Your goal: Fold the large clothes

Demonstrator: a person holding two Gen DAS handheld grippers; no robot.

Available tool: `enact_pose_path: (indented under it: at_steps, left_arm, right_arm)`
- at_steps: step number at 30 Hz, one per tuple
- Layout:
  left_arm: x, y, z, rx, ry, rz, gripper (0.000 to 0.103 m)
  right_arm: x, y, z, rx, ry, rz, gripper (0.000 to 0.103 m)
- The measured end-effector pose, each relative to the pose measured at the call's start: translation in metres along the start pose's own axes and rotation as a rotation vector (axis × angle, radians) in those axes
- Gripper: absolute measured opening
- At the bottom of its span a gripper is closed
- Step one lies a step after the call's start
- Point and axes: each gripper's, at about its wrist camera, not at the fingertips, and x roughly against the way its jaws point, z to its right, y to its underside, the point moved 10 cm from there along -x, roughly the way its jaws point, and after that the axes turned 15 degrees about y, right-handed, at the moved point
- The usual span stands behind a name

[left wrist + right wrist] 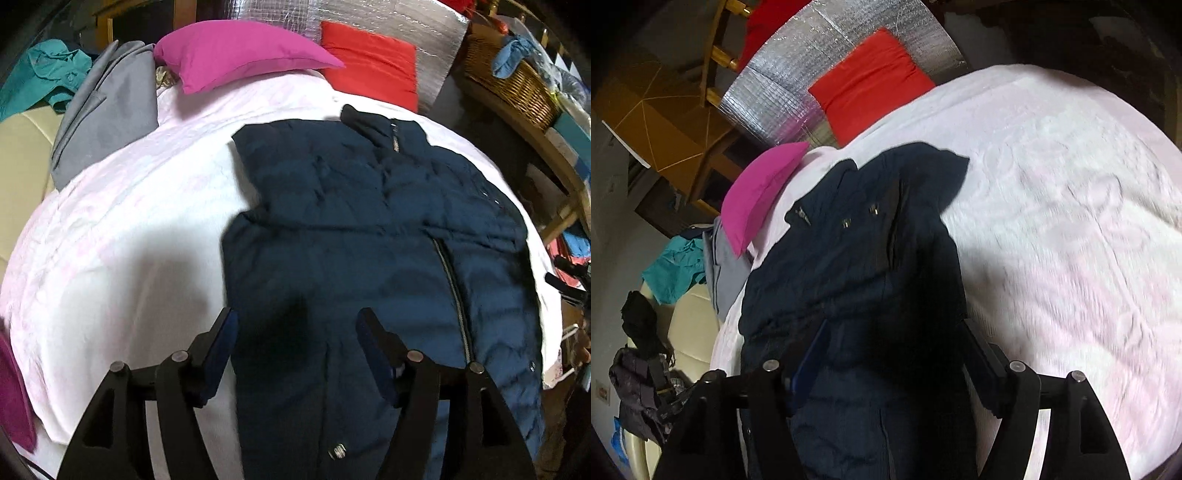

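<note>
While the navy jacket [369, 236] sprawls across the white bedspread [122, 236], both grippers, left gripper [295, 350] and right gripper [894, 354], spread apart above its hem, bare sheet either side.

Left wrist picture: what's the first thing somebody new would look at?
Probably the big navy puffer jacket spread front-up on the white bedspread, its zipper running down the middle. Next, the bright pink pillow and the red cushion at the far end of the bed. The left hand-held gripper hangs open over the jacket's lower part.
</note>
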Motion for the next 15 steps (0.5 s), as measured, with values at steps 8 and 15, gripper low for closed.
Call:
enact_pose_path:
  at_steps: [8, 15]
  left_arm:
    - [-0.006, 0.023, -0.016, 0.117, 0.027, -0.018, 0.068]
    - [-0.031, -0.058, -0.038, 0.186, 0.083, 0.007, 0.069]
  right_arm:
    - [-0.015, 0.003, 0.029, -0.139, -0.043, -0.027, 0.074]
    - [-0.045, -0.035, 0.029, -0.188, -0.085, -0.026, 0.074]
